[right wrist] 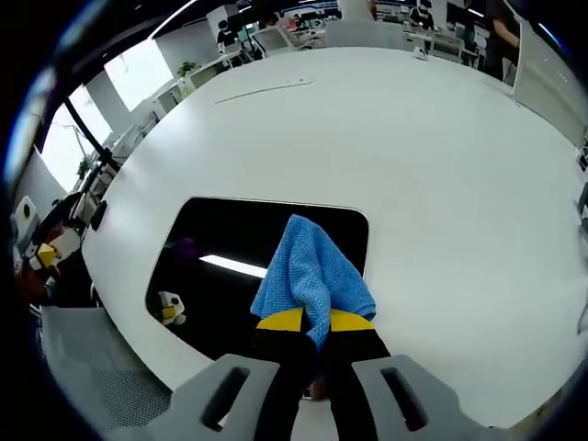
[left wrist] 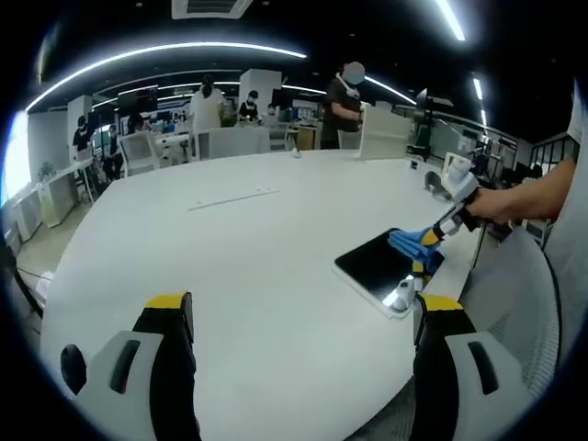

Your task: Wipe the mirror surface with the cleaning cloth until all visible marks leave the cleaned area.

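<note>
My right gripper (right wrist: 315, 322) is clamped on the soft blue woven cleaning cloth (right wrist: 310, 272), bunched over the dark rectangular mirror (right wrist: 220, 276) lying flat near the white table's (right wrist: 386, 138) edge. My left gripper (left wrist: 303, 317) hangs open above bare tabletop. I judge the cloth limp and light, best pinched by its gathered bunch.

Black hand-held gripper (left wrist: 303, 367) jaws, yellow-tipped, on pale grey housings with dark slots.

Left gripper (left wrist: 303, 322): jaws spread wide, nothing between, hovering above tabletop near edge. Right gripper (right wrist: 315, 323): jaws closed, pinching blue cloth (right wrist: 310, 274), tips angled down. Person's hand (left wrist: 501, 204) grips right gripper handle, forearm extended.
</note>
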Tool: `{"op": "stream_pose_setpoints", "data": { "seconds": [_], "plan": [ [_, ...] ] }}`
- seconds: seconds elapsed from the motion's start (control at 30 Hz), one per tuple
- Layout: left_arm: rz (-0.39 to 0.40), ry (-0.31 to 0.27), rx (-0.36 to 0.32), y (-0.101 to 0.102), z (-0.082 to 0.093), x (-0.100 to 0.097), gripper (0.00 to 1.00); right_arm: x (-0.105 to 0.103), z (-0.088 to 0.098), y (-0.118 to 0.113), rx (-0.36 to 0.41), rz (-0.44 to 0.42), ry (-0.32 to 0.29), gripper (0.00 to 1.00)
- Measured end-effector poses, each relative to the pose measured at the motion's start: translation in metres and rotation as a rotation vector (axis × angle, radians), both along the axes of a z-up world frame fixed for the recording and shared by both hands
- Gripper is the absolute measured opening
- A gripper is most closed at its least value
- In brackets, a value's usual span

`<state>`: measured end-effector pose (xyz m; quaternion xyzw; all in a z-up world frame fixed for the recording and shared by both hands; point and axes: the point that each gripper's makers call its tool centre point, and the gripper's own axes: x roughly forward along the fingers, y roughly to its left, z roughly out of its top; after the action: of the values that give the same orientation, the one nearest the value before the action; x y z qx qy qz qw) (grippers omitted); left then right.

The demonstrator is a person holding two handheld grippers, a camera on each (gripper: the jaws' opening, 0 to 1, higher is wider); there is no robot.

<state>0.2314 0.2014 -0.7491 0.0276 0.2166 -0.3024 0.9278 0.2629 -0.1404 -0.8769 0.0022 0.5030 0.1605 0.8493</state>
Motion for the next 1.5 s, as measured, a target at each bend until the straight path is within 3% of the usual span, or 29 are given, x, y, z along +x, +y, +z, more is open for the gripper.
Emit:
{"op": "stream_pose_setpoints", "data": {
  "seconds": [0.7,1.5],
  "plan": [
    [0.007,0.001,0.004,-0.001,0.0,-0.008,0.99,0.021,-0.001,0.0,-0.028,-0.007,-0.027,0.02],
    [0.01,0.004,0.0,0.002,-0.004,-0.003,0.99,0.05,-0.011,-0.005,-0.041,-0.017,-0.039,0.02]
  ]
}}
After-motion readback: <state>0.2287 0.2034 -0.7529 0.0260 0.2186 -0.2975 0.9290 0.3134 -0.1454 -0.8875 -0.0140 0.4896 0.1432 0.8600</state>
